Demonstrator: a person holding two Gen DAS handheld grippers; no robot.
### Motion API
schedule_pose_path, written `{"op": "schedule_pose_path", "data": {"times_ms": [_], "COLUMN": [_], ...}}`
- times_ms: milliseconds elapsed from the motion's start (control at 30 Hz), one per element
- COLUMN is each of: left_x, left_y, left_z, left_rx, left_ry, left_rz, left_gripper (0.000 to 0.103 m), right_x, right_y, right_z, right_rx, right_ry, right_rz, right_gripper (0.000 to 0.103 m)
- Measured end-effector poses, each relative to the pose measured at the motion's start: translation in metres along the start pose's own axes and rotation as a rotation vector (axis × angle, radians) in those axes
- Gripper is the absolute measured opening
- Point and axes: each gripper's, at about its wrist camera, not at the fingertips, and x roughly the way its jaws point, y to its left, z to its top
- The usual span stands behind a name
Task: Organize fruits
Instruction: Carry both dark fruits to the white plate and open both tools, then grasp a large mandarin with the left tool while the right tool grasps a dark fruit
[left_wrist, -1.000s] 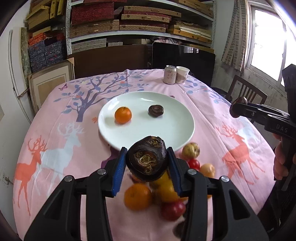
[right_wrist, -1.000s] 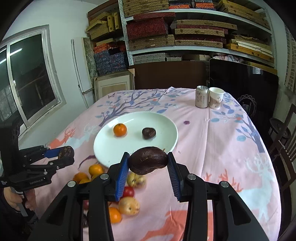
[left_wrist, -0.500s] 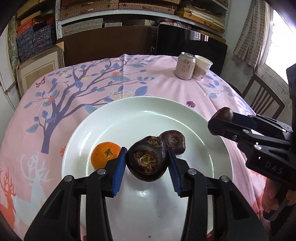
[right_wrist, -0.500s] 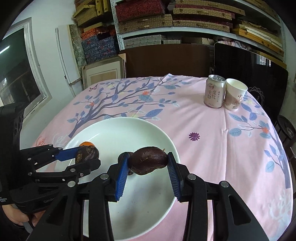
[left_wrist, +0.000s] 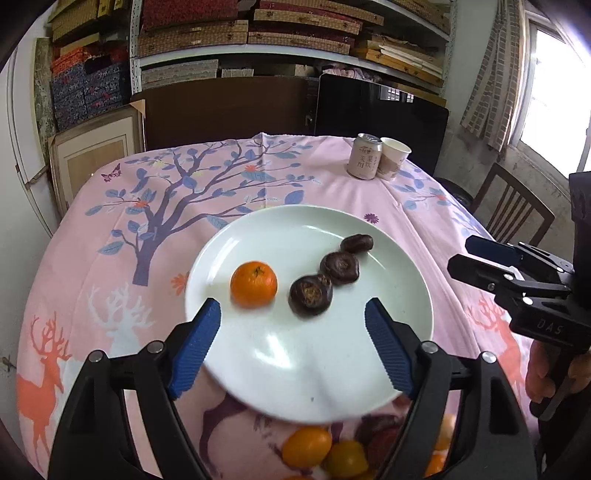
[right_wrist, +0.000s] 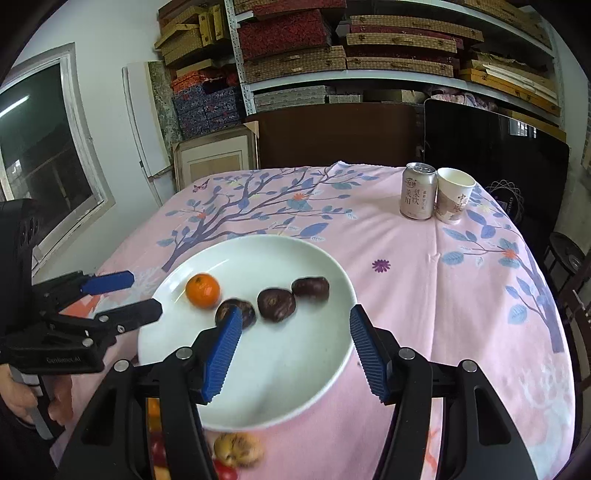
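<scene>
A white plate sits on the pink tablecloth. On it lie an orange and three dark brown fruits in a row, also in the right wrist view. My left gripper is open and empty over the plate's near edge. My right gripper is open and empty over the plate. More loose fruits lie on the cloth in front of the plate.
A drink can and a paper cup stand at the table's far right. A wooden chair stands right of the table. Shelves of boxes fill the back wall.
Both grippers opened and let go of their dark fruits, which now lie on the plate beside the first one. Both grippers have drawn back a little.
</scene>
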Motion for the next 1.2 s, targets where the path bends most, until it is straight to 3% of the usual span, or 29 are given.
{"op": "schedule_pose_path", "data": {"times_ms": [67, 167, 400, 633, 833, 1033, 1167, 1200], "left_x": [-0.025, -0.051, -0.061, -0.045, -0.034, -0.031, -0.028, -0.028], "left_y": [0.0, 0.003, 0.011, 0.002, 0.003, -0.005, -0.007, -0.008], "left_z": [-0.025, -0.066, -0.137, -0.138, -0.136, -0.137, -0.134, -0.134], "left_rx": [0.026, 0.045, 0.054, 0.004, -0.038, -0.013, -0.015, -0.014], "left_ry": [-0.011, 0.001, 0.076, 0.088, 0.111, 0.106, 0.09, 0.088], "left_rz": [0.018, 0.021, 0.098, 0.056, 0.069, 0.09, 0.031, 0.032], "left_gripper": [0.09, 0.09, 0.09, 0.083, 0.074, 0.069, 0.046, 0.046], "right_x": [-0.023, -0.054, -0.101, -0.113, -0.121, -0.125, -0.122, -0.121], "right_y": [0.006, 0.015, 0.027, 0.039, 0.048, 0.049, 0.048, 0.049], "right_z": [-0.021, -0.059, -0.134, -0.156, -0.159, -0.162, -0.164, -0.165], "right_rx": [-0.016, -0.03, -0.003, 0.006, -0.011, -0.011, 0.0, 0.0], "right_ry": [0.006, 0.02, 0.028, 0.044, 0.032, 0.02, 0.03, 0.033], "right_rz": [0.012, 0.012, 0.061, 0.075, 0.078, 0.083, 0.087, 0.085], "right_gripper": [0.063, 0.065, 0.066, 0.066, 0.066, 0.066, 0.066, 0.066]}}
